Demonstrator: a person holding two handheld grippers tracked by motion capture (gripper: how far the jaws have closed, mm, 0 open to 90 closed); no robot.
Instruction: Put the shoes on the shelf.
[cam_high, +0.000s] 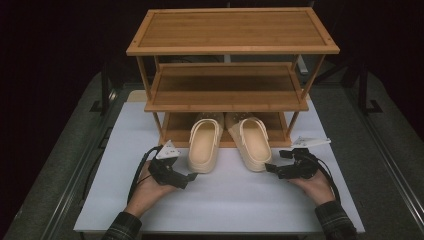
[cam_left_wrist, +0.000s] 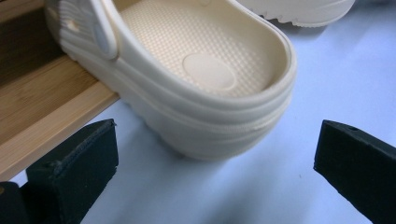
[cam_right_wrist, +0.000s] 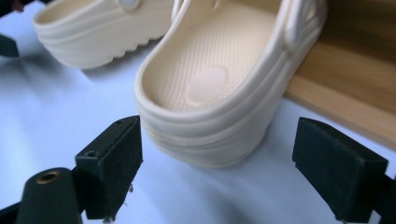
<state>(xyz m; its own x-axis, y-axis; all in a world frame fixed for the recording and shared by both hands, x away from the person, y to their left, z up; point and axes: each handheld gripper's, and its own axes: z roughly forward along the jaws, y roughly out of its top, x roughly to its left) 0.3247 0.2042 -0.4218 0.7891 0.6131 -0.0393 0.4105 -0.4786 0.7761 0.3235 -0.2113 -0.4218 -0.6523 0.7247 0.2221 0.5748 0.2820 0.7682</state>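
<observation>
Two cream clogs lie side by side, toes tucked onto the bottom shelf of a bamboo rack (cam_high: 232, 47) and heels out on the white tabletop (cam_high: 225, 200). My left gripper (cam_high: 187, 178) sits just left of and behind the left clog (cam_high: 205, 142). In the left gripper view the left gripper (cam_left_wrist: 215, 144) is open, wide apart, with the left clog's heel (cam_left_wrist: 210, 79) just beyond the tips, untouched. My right gripper (cam_high: 270, 168) is by the right clog (cam_high: 252, 142). In the right gripper view the right gripper (cam_right_wrist: 219, 137) is open around the right clog's heel (cam_right_wrist: 210, 93), pads clear of it.
The rack has three shelves; its bottom shelf edge (cam_left_wrist: 46, 121) (cam_right_wrist: 355, 93) runs close beside each heel. The other clog (cam_left_wrist: 303, 11) (cam_right_wrist: 93, 32) lies a short gap away in each gripper view. A dark floor surrounds the table.
</observation>
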